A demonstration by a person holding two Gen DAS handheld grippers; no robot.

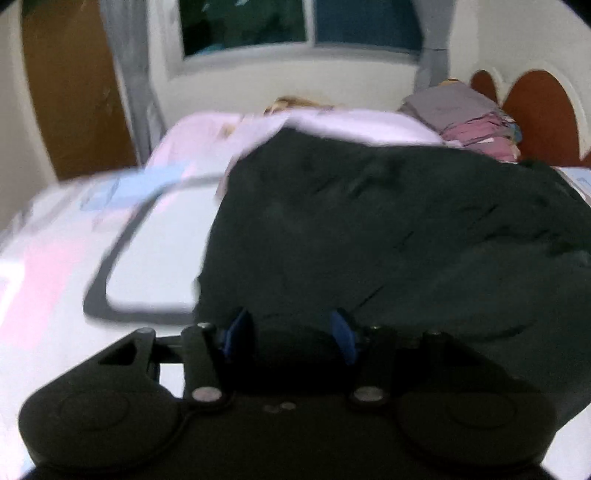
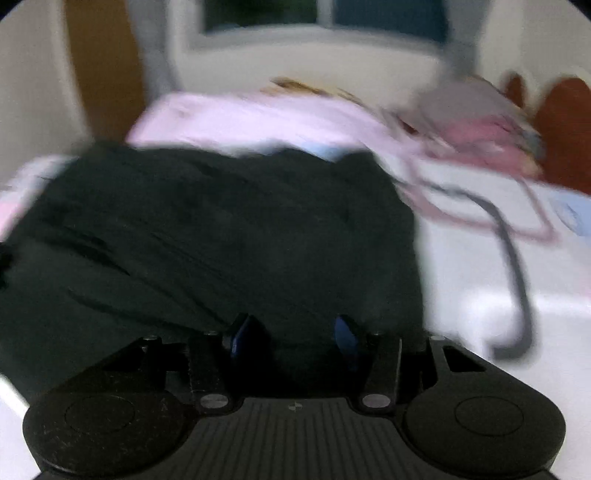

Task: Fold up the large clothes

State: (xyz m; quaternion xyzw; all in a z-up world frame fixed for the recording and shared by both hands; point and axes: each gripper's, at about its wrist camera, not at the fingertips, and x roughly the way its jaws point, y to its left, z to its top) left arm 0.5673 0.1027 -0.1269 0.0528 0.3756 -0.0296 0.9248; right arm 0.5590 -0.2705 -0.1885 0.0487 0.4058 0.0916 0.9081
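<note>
So there's a big dark garment point(image 1: 388, 229) spread out over a bed point(image 1: 66, 280) with a pale pink and white printed cover, and both views are pretty smeared with motion blur. From the left wrist view, the left claw point(image 1: 291, 336) sits at the near hem of the garment with its blue pads point(image 1: 343, 332) apart and a bunch of the dark fabric sitting between them; can't tell if the pads are actually pressing on it or just straddling it. The garment fills the right side of that view, with bare bed cover off to the left. Same story on the other side: the right claw point(image 2: 293, 338) is at the near edge of the garment point(image 2: 221, 236), blue pads point(image 2: 347, 339) spread with dark cloth bunched in the gap, and honestly I can't tell whether it's pinching it. There the garment takes up the left and middle, bed cover point(image 2: 480, 280) showing to the right. At the far end of the bed there's a stack of folded clothes point(image 1: 469, 114), grey on top of pink, near a reddish-brown headboard point(image 1: 539, 110). Behind all that is a window point(image 1: 295, 26) in a light wall and a brown door point(image 1: 74, 92) on the left.
</note>
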